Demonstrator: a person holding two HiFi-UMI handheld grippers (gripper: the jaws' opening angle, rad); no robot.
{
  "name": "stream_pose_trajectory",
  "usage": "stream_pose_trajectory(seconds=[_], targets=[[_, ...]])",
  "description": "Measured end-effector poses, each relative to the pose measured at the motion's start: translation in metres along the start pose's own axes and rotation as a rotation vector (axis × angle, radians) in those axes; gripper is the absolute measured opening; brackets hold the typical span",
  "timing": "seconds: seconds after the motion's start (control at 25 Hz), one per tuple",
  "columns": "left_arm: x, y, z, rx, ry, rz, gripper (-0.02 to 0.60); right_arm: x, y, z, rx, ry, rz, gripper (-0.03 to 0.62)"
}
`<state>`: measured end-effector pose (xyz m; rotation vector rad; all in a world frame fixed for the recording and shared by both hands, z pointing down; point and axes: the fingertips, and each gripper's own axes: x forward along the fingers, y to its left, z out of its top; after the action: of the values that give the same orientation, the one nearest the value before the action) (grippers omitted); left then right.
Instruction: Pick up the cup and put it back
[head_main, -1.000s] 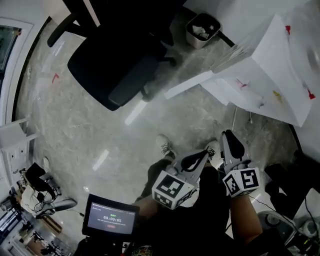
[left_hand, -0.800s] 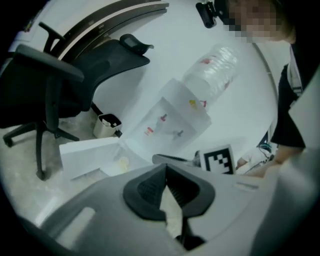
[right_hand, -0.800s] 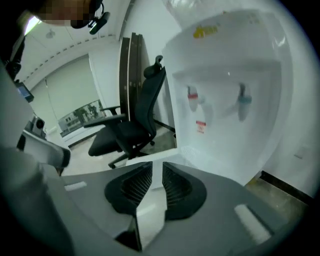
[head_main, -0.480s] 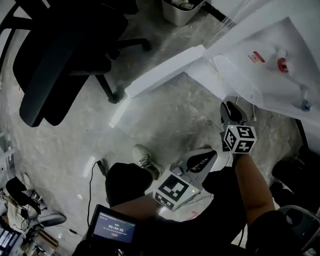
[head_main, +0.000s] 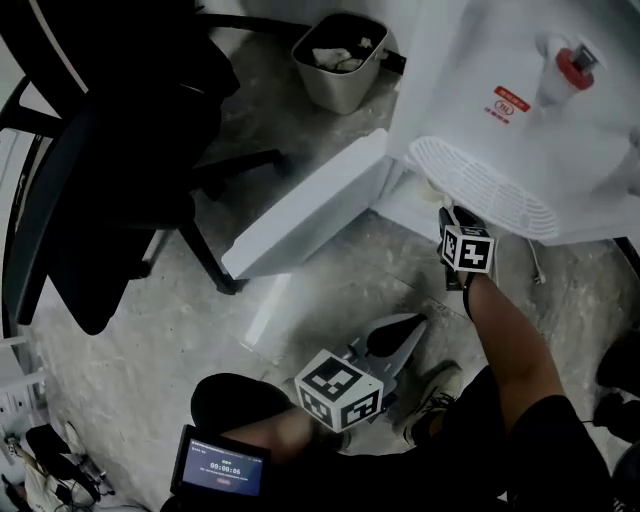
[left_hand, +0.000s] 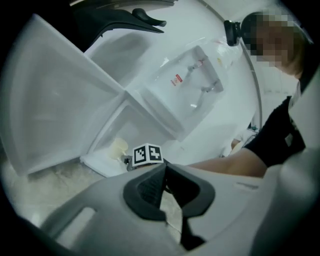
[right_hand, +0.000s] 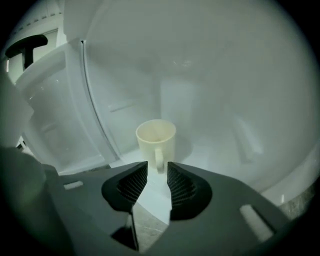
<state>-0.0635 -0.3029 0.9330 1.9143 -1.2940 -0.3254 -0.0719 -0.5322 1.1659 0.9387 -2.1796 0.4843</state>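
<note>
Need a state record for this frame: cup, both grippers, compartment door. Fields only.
cup: cream, upright, inside the lower compartment of the dispenser, handle facing the right gripper
compartment door: swung open
right gripper: jaws open, have just been opening; nothing between them, cup handle just ahead of the tips
left gripper: jaws shut, empty, held back from the compartment
contact with cup: none
task stage: cup not yet picked up

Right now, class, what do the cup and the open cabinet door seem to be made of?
Cup: likely ceramic, perhaps plastic; cream, matt, with a thick rim and a moulded handle. Cabinet door: probably plastic; white, smooth, with a faint sheen.
</note>
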Motion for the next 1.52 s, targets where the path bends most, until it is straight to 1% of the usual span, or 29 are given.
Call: stream_pose_trajectory(seconds=[0.08,0.12,0.2,0.28,0.4,0.44,0.48,0.6,0.72,0.88,1.0,1.08,1.24,1.32,1.4,1.48,1.52], targets=[[0.001,0.003,-0.001,0.034,0.000,-0.014,0.005,0.009,-0.008,-0.001,0.049,-0.019,-0.004,0.130],[0.002,0.006,-0.003,0.040,0.004,-0.017,0.005,0.013,-0.010,-0.001,0.055,-0.027,0.001,0.130],[0.005,0.016,-0.008,0.033,0.018,-0.001,0.005,0.022,-0.010,-0.003,0.029,-0.018,0.021,0.129],[0.007,0.022,-0.010,0.021,0.025,0.013,0.005,0.029,-0.008,-0.003,-0.023,0.001,0.028,0.124],[0.009,0.018,-0.011,0.014,0.030,0.003,0.005,0.035,-0.008,0.001,-0.103,0.011,0.038,0.104],[0.008,0.017,-0.012,0.012,0.039,-0.003,0.005,0.036,-0.007,0.002,-0.119,0.013,0.045,0.093],[0.008,0.016,-0.014,0.011,0.049,-0.009,0.005,0.038,-0.007,0.003,-0.130,0.013,0.052,0.063],[0.008,0.015,-0.017,0.010,0.060,-0.016,0.005,0.040,-0.006,0.004,-0.135,0.013,0.065,0.058],[0.009,0.016,-0.016,0.001,0.050,-0.013,0.005,0.039,-0.007,0.003,-0.135,0.016,0.070,0.057],[0.008,0.017,-0.010,0.008,0.040,-0.012,0.005,0.032,-0.005,0.006,-0.120,-0.008,0.083,0.054],[0.007,0.019,-0.012,0.006,0.045,-0.004,0.005,0.026,0.000,0.005,-0.140,-0.002,0.105,0.052],[0.008,0.016,-0.013,0.005,0.048,-0.009,0.005,0.020,0.005,0.004,-0.172,0.003,0.129,0.052],[0.010,0.011,-0.006,0.028,0.031,-0.032,0.005,0.002,0.012,0.005,-0.267,0.021,0.158,0.051],[0.008,0.014,-0.002,0.023,0.022,-0.008,0.005,-0.012,0.020,0.003,-0.296,0.037,0.195,0.051],[0.006,0.013,0.005,-0.016,0.000,0.033,0.005,-0.038,0.029,0.006,-0.310,0.047,0.248,0.051],[0.000,-0.002,0.017,-0.060,-0.031,0.069,0.005,-0.077,0.044,0.010,-0.311,0.063,0.314,0.051],[-0.005,-0.013,0.022,-0.064,-0.037,0.085,0.005,-0.101,0.055,0.012,-0.309,0.074,0.352,0.052]])
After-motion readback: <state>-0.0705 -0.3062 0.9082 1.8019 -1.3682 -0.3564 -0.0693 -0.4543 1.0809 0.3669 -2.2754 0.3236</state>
